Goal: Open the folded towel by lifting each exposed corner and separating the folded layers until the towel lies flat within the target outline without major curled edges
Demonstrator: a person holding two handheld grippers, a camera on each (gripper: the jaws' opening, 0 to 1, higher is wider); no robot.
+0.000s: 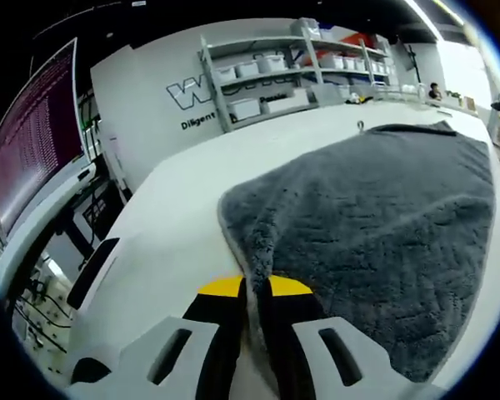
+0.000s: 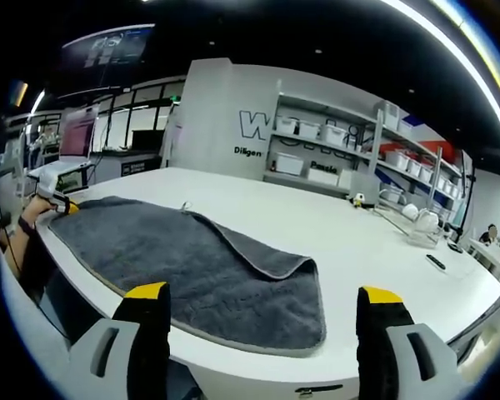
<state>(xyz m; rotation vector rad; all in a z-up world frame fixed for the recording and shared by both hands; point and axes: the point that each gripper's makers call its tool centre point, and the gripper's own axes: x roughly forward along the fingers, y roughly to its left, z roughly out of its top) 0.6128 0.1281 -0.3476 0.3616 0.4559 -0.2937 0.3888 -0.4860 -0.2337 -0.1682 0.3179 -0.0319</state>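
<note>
Grey plush towel [image 1: 375, 242] lies on the white bench [image 1: 183, 225], most of it spread out along the bench's near edge. My left claw [image 1: 254, 312] is pressed together on the towel's pale-trimmed corner, the cloth pinched between the two black jaws with yellow tips. From the right gripper view the towel [image 2: 192, 267] runs along the bench's [image 2: 358, 242] front edge; one end is still folded over on itself, a doubled flap with a rounded fold near the middle of the bench front. My right claw [image 2: 262, 312] is spread wide, jaws well apart, nothing between them, hovering off the bench's front edge just short of the folded end. Left claw [image 2: 62, 204] is at the towel's far corner, with the hand [image 2: 29, 217] behind it. Shelving with white bins [image 2: 317, 137] stands against the back wall.
</note>
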